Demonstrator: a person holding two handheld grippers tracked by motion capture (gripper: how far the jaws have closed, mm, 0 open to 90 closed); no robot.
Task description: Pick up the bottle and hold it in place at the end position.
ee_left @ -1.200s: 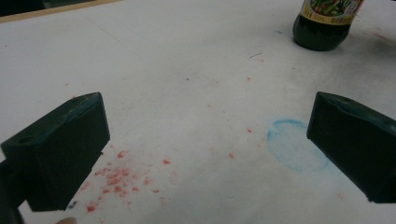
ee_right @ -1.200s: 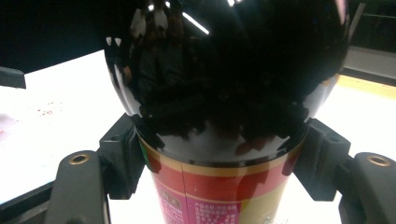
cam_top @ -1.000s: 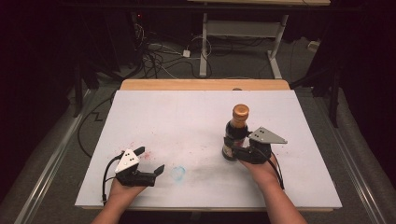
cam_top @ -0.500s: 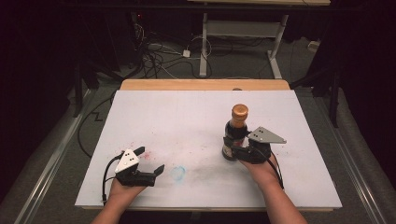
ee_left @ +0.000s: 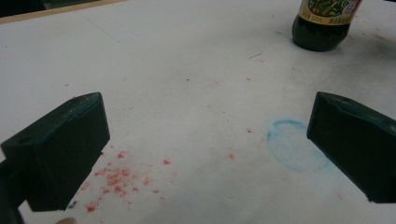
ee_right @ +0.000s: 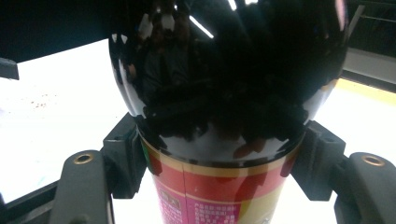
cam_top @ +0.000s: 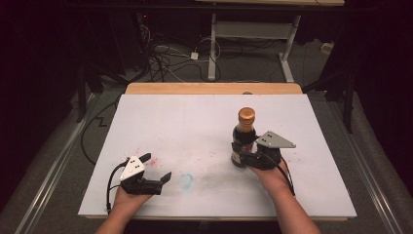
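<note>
Brightly lit white table (cam_top: 195,126) amid dark, dim surroundings. Streaks of glare and reflections across the dark bottle (ee_right: 229,70) in the right gripper view, too close for sharpness. Blurred near jaws in the left gripper view, soft shadows below.

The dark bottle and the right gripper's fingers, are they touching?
Touching. In the right gripper view the fingers press against both sides of the dark bottle at its label, with no gap. The high view shows the right gripper closed around it.

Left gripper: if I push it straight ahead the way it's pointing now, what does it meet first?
Probably nothing soon: the left gripper is open over bare table. The bottle stands ahead, off to one side; depth is unclear.
</note>
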